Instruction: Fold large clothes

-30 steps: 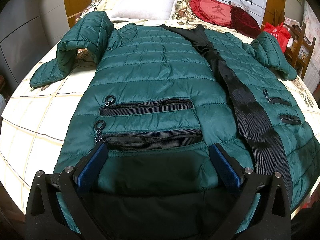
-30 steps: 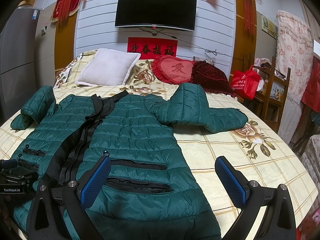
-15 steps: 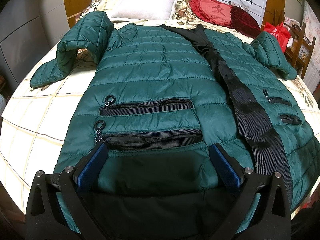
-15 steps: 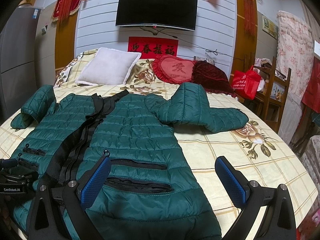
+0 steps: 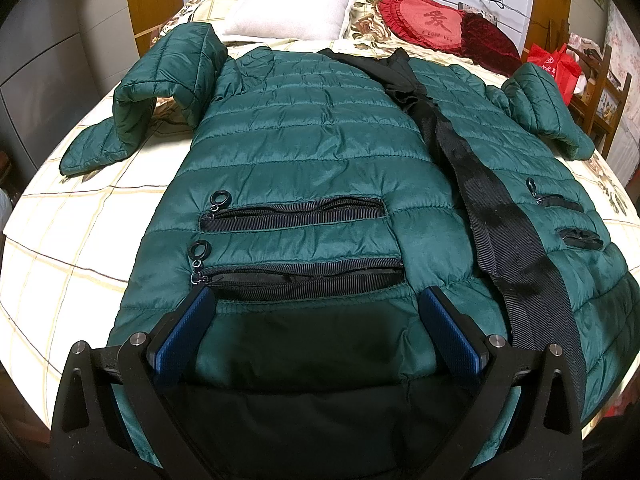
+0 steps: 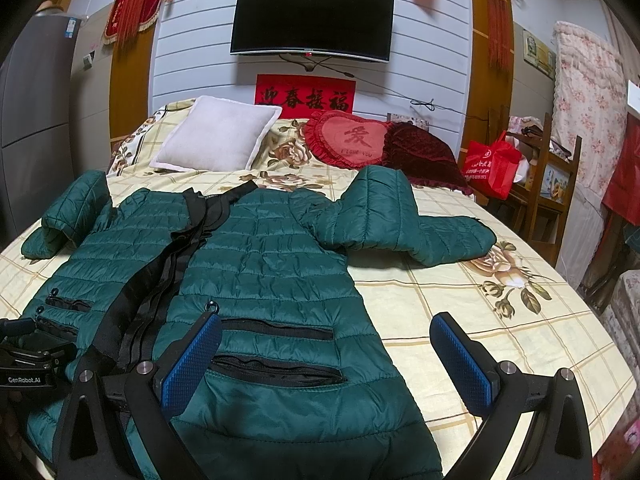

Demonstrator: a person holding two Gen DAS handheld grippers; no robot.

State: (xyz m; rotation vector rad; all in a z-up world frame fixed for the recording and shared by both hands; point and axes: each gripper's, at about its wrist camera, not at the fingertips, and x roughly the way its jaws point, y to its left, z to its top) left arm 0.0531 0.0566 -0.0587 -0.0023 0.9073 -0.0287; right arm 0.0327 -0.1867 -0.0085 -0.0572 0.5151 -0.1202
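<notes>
A dark green quilted jacket (image 5: 304,152) lies front up on the bed, black zipper strip down its middle, both sleeves bent. It also shows in the right wrist view (image 6: 264,264). My left gripper (image 5: 316,304) is open over the hem of the jacket's left half, just below two zip pockets (image 5: 296,244). My right gripper (image 6: 324,332) is open over the hem and side edge of the right half, beside its pockets (image 6: 276,352). The left gripper's body shows at the far left of the right wrist view (image 6: 28,356).
The bed (image 6: 480,320) has a cream checked floral sheet. A white pillow (image 6: 218,134), a red heart cushion (image 6: 352,140) and a dark red cushion (image 6: 420,156) lie at its head. A wooden shelf with a red bag (image 6: 492,164) stands to the right.
The right wrist view has tilted up very slightly. The left gripper and the jacket have not moved.
</notes>
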